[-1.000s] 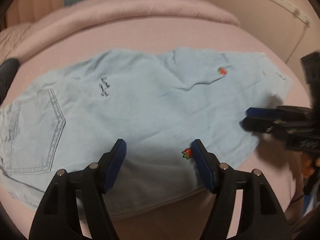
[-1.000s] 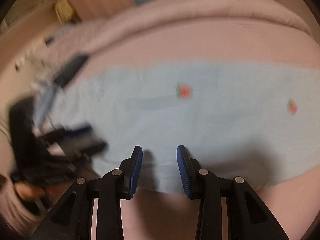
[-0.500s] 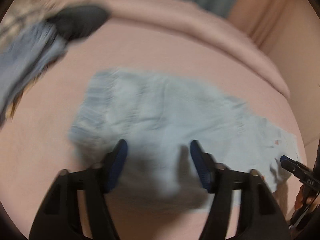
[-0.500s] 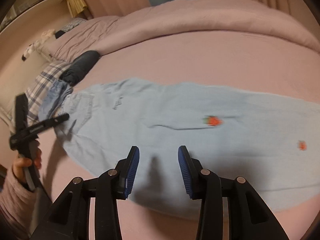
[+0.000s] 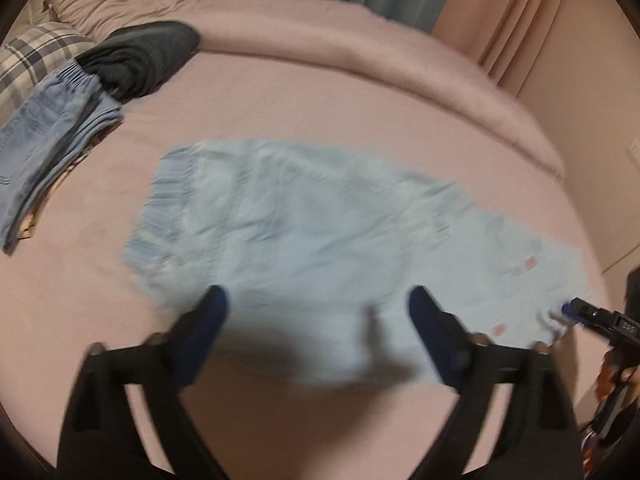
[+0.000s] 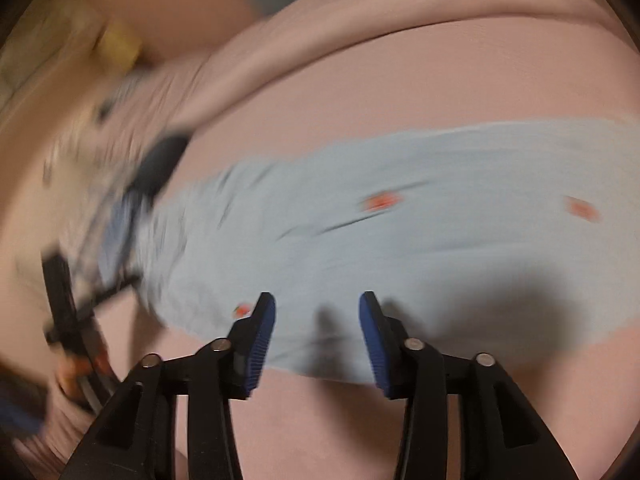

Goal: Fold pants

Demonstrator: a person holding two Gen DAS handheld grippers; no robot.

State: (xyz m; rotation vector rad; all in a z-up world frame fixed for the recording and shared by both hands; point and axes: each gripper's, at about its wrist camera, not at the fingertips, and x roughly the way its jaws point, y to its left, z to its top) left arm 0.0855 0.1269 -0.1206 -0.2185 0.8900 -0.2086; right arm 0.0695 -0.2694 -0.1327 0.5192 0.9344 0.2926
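surface: bed (image 5: 280, 420) with pink sheet | centre: light blue pants (image 5: 320, 240) spread flat, gathered waistband toward the left, small red marks on the cloth | far left: folded denim garment (image 5: 44, 136), dark folded garment (image 5: 140, 56) touching behind it | far edge: rolled pink duvet (image 5: 360, 40); plaid pillow (image 5: 28, 56) far left

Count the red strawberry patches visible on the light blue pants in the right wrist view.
3: one beside the left jaw, one mid-fabric, one toward the right. Others may be hidden.

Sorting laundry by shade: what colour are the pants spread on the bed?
Light blue pants with small red-orange motifs; clearest in the right wrist view.
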